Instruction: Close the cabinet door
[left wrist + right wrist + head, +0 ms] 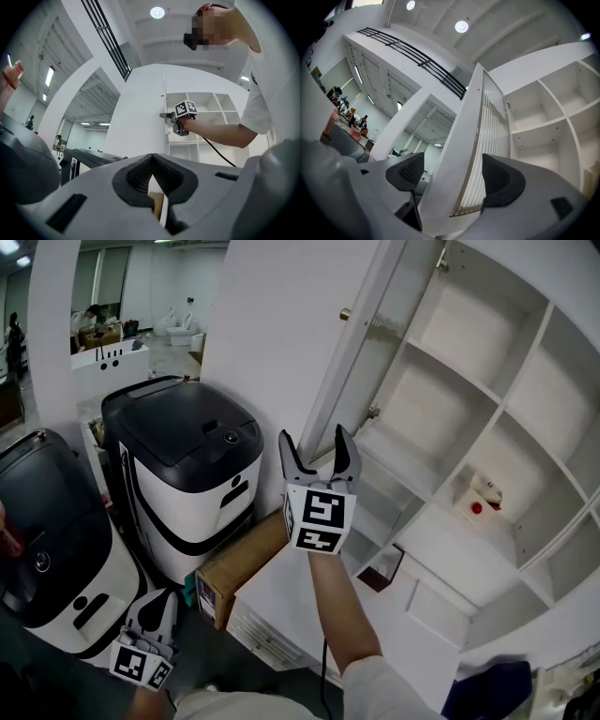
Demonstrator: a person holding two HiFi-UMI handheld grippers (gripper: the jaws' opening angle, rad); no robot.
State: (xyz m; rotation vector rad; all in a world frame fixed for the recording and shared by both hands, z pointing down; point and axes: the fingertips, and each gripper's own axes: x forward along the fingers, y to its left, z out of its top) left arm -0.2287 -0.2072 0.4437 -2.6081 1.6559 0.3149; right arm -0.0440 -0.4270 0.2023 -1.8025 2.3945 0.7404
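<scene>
the cabinet door (370, 352) stands open, swung out from the left side of the white shelved cabinet (541, 329). the right gripper (314, 437) has its fingers spread wide either side of the door's edge, not pinching it. the left gripper (157, 601) hangs low, well left of the cabinet near a cardboard box (239, 563), fingers together on nothing.

We see the open cabinet door (394, 324) standing edge-on between the spread jaws of our right gripper (313, 432), with a gap on either side. To its left, a black-lidded machine (183, 442) and a cardboard box (239, 563) crowd the floor. To its right, the open shelves (450, 368) leave room to reach in.
</scene>
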